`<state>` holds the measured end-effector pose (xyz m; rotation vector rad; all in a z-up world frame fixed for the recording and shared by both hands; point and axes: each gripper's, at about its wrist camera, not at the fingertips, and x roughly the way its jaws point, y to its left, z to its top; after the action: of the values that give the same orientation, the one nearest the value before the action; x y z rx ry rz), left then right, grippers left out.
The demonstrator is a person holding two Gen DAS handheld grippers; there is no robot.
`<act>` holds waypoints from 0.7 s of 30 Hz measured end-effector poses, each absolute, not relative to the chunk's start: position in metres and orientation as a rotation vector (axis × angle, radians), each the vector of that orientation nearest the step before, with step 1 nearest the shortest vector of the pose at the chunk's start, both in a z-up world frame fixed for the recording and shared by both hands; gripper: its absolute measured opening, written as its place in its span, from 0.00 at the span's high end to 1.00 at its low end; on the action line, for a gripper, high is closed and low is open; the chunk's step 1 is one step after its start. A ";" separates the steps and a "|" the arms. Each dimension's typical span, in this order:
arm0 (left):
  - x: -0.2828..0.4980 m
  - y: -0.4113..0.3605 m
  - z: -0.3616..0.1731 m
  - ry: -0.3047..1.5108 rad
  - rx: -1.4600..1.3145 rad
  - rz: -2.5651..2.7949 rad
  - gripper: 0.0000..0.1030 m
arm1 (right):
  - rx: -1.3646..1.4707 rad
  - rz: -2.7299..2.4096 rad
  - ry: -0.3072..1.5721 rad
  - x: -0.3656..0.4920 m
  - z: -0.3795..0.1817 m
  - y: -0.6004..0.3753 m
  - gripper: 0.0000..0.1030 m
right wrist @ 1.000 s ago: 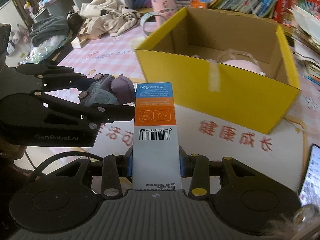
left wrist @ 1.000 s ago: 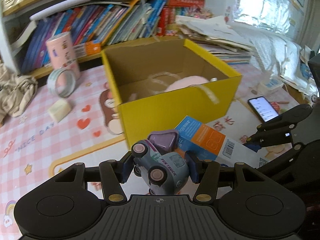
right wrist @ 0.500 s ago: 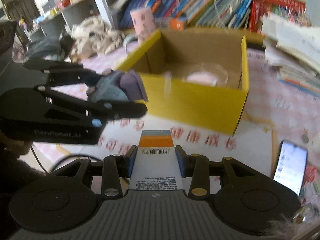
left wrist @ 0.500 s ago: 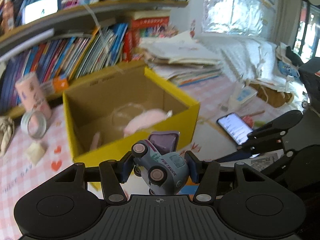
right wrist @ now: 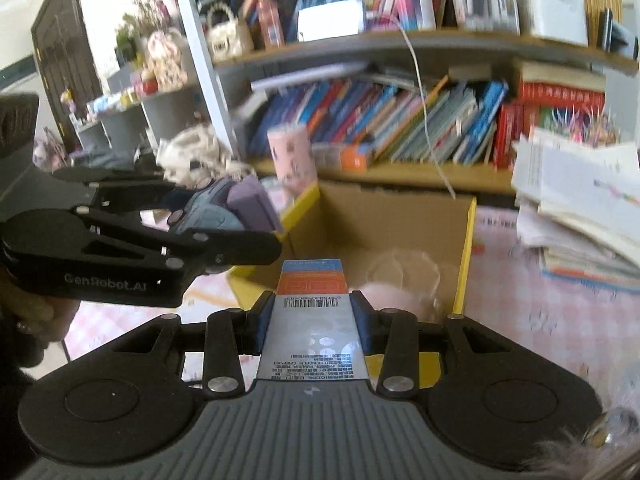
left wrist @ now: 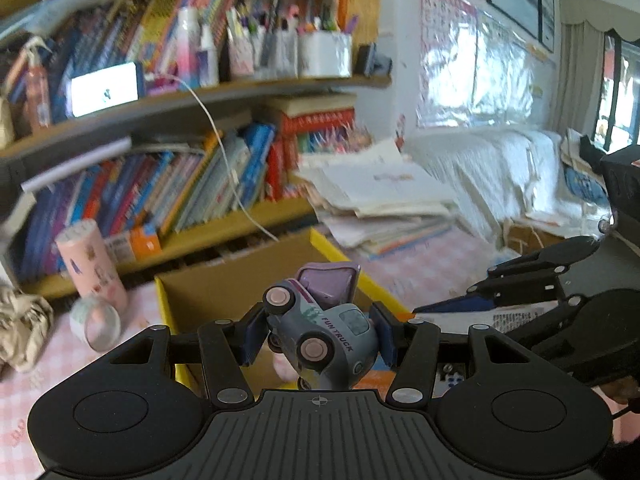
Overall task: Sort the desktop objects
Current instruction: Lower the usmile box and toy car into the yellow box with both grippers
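Two loads hover at the yellow box [right wrist: 466, 256].
Left gripper [left wrist: 318, 334] clamps the toy truck [left wrist: 320, 336]; right gripper [right wrist: 310, 316] grips the carton [right wrist: 312, 320], pointing lengthwise boxward, mid-frame.

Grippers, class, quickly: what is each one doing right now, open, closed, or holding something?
Left gripper: closed on the toy truck.
Right gripper: closed on the small carton.
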<state>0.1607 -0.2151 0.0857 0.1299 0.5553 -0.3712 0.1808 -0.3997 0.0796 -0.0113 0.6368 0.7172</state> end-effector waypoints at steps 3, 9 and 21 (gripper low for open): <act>0.169 -0.212 0.092 0.538 0.125 -0.344 0.47 | -0.007 0.718 0.588 0.195 0.090 -0.400 0.64; 0.191 -0.205 0.089 0.528 0.113 -0.303 0.47 | -0.027 0.704 0.569 0.236 0.090 -0.391 0.64; 0.270 -0.195 0.022 0.691 0.143 -0.242 0.47 | -0.178 0.625 0.776 0.343 0.013 -0.350 0.64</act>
<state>0.2696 -0.1952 0.0224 0.1433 0.6914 -0.2418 0.3429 -0.3497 0.0128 -0.1779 0.7757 0.6248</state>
